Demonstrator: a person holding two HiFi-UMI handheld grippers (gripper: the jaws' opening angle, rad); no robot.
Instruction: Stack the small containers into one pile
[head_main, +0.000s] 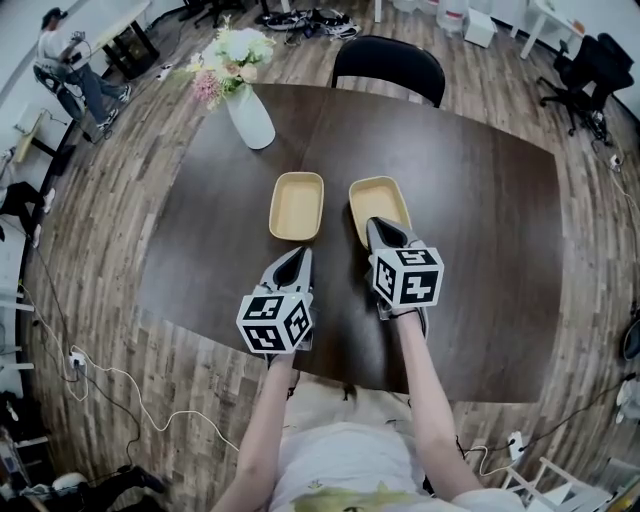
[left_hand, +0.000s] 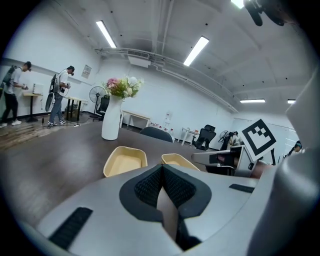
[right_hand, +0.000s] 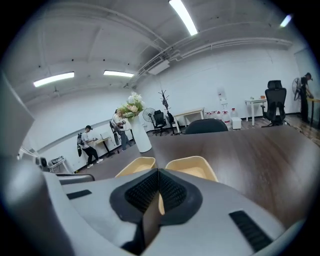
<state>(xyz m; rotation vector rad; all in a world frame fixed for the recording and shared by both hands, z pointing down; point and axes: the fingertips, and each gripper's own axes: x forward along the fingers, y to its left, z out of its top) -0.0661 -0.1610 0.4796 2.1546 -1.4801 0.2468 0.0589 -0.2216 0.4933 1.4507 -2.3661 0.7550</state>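
Containers (head_main: 297, 206) adjacent; left claw (left_hand: 162, 166), right claw (right_hand: 158, 171) closed.

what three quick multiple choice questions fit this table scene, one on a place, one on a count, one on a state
1. Where does the white vase stand?
A) on the table, beyond the left container
B) on the floor
C) on the chair

2. How many tan containers lie on the table?
A) one
B) two
C) four

3. What state is the left claw in?
A) shut, empty
B) wide open
C) shut on a flower

Answers:
1 A, the head view shows the vase past the left container.
2 B, the left container and the right container lie side by side, unstacked.
3 A, its pads meet with nothing between them.
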